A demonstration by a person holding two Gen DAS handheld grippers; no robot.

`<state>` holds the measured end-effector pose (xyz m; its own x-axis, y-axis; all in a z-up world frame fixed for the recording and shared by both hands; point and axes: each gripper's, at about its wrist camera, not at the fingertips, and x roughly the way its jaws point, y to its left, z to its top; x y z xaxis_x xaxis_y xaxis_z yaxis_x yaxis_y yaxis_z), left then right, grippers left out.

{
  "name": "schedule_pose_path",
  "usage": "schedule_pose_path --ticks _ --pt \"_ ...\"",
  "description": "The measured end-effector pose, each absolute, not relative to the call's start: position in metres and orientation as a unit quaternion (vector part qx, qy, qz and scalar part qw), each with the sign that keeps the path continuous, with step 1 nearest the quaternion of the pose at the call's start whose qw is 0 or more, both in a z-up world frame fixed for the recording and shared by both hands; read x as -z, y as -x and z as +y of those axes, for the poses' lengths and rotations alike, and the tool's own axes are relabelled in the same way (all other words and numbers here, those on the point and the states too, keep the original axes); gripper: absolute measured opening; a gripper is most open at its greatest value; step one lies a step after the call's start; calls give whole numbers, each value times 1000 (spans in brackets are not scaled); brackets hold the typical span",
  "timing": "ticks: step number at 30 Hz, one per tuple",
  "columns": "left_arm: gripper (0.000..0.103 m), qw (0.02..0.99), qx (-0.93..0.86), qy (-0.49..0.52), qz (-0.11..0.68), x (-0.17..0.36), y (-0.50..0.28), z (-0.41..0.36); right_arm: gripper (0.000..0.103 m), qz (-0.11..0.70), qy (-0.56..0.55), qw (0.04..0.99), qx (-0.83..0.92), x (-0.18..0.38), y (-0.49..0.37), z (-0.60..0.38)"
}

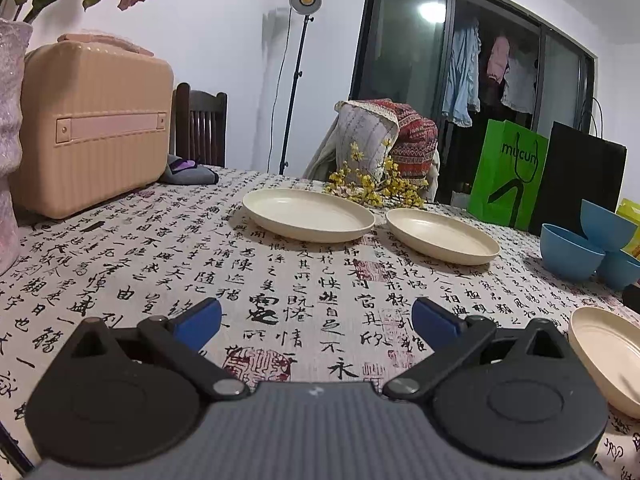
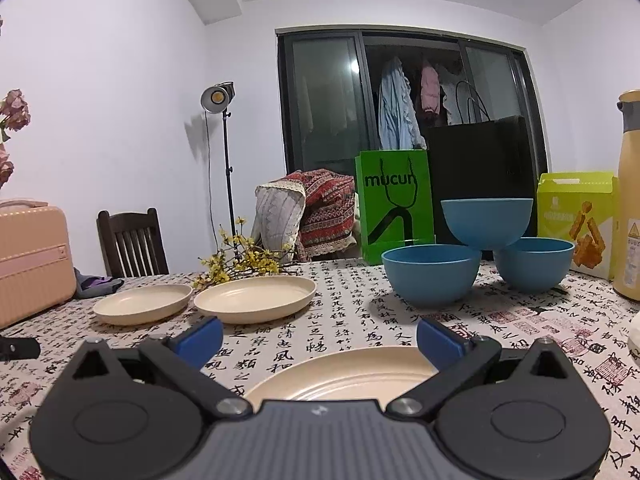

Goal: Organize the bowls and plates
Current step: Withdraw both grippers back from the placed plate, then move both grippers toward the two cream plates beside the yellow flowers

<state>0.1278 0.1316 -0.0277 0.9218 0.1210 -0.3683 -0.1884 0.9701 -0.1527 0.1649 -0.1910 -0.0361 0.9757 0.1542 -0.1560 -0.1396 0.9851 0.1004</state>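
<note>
starting stage, nothing stacked yet. left gripper (image 1: 316,316) and right gripper (image 2: 319,334) fingers spread, empty. three cream round plastic plates (image 2: 254,298) lie separate on calligraphy-cloth counter (image 1: 160,248); three blue plastic bowls (image 2: 432,274) loosely piled near green paper bag (image 2: 394,204). all sorting left.

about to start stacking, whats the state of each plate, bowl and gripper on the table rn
left gripper: open, holding nothing
right gripper: open, over the near plate
near plate: upright, flat on the tablecloth, not gripped
two far plates: upright, side by side, unstacked
lower blue bowls: upright on the table
top blue bowl: upright, perched on the two lower bowls
</note>
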Motion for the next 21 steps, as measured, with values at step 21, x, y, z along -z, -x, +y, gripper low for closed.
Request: schedule_pose_path --ticks 21 --pt "103 968 -63 101 222 30 -139 134 103 112 10 990 -80 32 -170 -169"
